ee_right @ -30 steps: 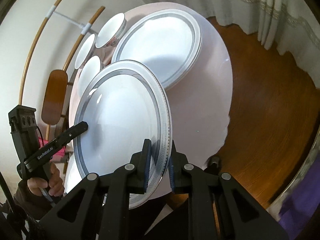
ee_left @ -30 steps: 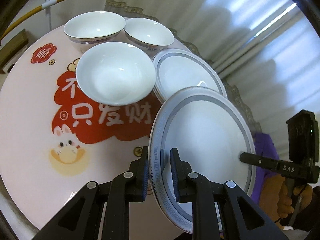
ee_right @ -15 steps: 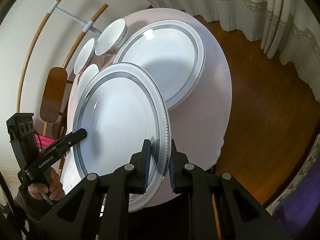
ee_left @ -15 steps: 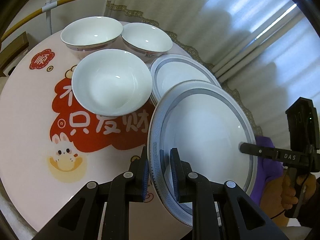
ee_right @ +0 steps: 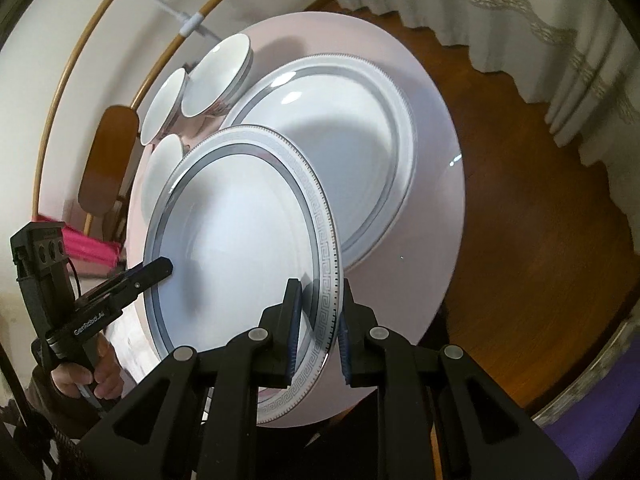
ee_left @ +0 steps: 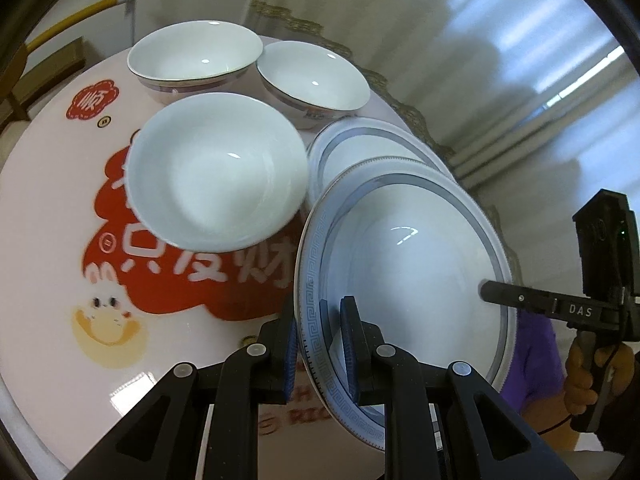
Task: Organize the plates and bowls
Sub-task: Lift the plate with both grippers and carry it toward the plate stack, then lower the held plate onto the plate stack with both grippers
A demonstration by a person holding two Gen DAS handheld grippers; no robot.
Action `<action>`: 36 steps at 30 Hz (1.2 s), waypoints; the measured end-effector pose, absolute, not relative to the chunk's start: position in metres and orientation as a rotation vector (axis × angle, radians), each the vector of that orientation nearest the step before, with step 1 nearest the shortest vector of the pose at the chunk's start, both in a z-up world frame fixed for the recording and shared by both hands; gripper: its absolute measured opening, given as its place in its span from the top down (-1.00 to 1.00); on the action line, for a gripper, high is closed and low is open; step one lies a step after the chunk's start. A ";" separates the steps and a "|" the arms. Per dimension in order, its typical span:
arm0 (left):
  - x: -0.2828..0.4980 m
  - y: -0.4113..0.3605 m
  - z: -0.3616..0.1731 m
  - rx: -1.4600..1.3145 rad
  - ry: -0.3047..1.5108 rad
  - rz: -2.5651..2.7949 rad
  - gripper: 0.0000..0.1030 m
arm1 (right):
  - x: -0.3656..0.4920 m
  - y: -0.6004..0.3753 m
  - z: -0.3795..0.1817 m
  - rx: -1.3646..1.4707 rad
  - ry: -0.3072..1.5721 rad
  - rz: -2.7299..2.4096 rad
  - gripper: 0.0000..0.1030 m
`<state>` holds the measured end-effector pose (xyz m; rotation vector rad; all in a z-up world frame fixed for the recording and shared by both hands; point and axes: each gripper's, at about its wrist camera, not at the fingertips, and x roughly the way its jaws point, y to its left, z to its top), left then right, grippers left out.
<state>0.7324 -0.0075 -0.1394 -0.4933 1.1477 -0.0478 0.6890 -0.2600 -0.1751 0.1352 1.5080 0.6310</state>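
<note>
Left wrist view: the near rim of the glossy white round plate with a grey key-pattern border [ee_left: 404, 264] is hidden behind the left gripper [ee_left: 320, 344], whose narrow jaws are clamped on it. The right gripper [ee_right: 318, 336] is likewise closed on the opposite rim. The plate is held tilted above the round pink printed table [ee_left: 52, 240], near the stacked grey-rimmed plates [ee_right: 344, 136] and three smooth white porcelain bowls [ee_left: 216, 168].

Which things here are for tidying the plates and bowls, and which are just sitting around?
For the job:
held plate
plate stack on the table
three bowls
left hand-held gripper
right hand-held gripper

Just around:
curtain
wooden chair
</note>
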 end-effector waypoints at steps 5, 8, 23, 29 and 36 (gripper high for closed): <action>0.751 -0.030 -0.147 -0.554 1.135 0.014 0.73 | 0.724 -0.271 -0.179 0.075 1.526 0.683 0.68; 0.761 -0.041 -0.151 -0.576 1.128 0.043 0.73 | 0.740 -0.276 -0.182 0.048 1.535 0.701 0.68; 0.786 -0.057 -0.165 -0.628 1.122 0.144 0.73 | 0.783 -0.269 -0.193 -0.033 1.565 0.756 0.66; 0.791 -0.057 -0.167 -0.638 1.126 0.156 0.73 | 0.791 -0.265 -0.197 -0.039 1.576 0.759 0.66; 0.788 -0.058 -0.164 -0.640 1.131 0.163 0.72 | 0.798 -0.261 -0.201 -0.040 1.590 0.755 0.66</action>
